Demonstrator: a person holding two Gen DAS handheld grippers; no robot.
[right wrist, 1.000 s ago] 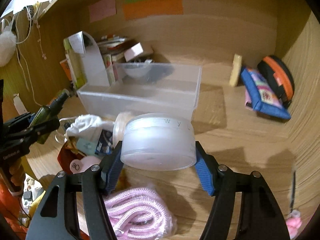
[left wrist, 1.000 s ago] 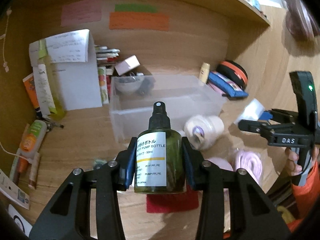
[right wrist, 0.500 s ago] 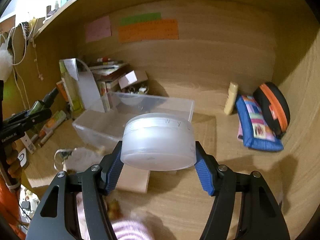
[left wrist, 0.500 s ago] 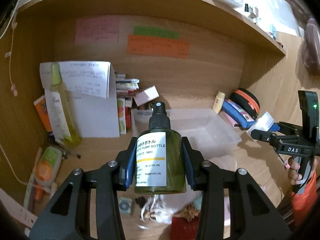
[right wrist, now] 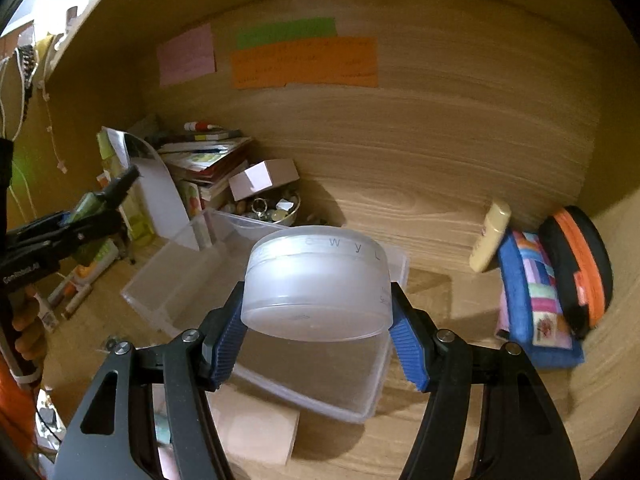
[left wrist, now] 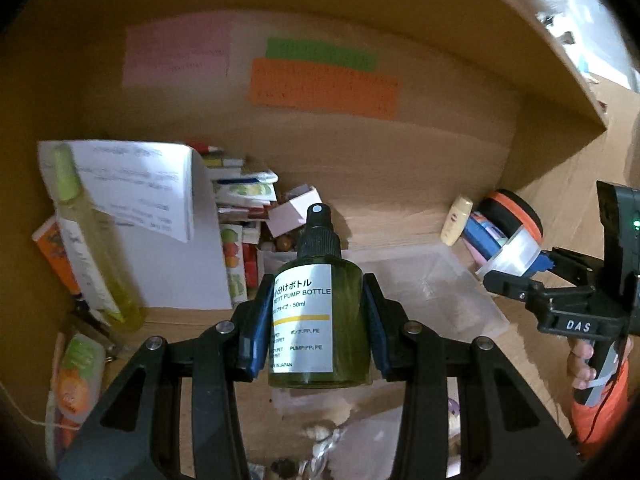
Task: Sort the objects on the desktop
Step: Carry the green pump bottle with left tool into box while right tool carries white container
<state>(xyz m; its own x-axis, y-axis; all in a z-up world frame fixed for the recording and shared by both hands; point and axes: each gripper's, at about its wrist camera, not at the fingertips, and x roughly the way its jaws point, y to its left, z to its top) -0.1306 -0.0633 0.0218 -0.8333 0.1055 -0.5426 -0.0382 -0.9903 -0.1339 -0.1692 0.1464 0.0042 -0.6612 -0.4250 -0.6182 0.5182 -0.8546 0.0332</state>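
My left gripper (left wrist: 318, 330) is shut on a green pump bottle (left wrist: 320, 320) with a white label and black spray cap, held upright above the desk. My right gripper (right wrist: 316, 320) is shut on a round frosted plastic jar (right wrist: 316, 284), held above a clear plastic bin (right wrist: 200, 280). In the left wrist view the right gripper (left wrist: 516, 268) with the jar (left wrist: 510, 254) hangs over the right end of the bin (left wrist: 432, 280). In the right wrist view the left gripper (right wrist: 96, 212) with the bottle shows at the far left.
A paper stand (left wrist: 160, 240), a tall yellow bottle (left wrist: 92, 248), stacked books (right wrist: 204, 156), a pink box (right wrist: 264, 178) and a bowl of trinkets (right wrist: 272, 210) crowd the back left. A cream tube (right wrist: 490, 236), a blue pouch (right wrist: 532, 300) and a black-orange case (right wrist: 580, 264) lie right. Clutter lies near the front edge (left wrist: 340, 440).
Both grippers have risen and moved forward toward the back wall, each still holding its object. The bin now sits lower and closer under the right gripper.
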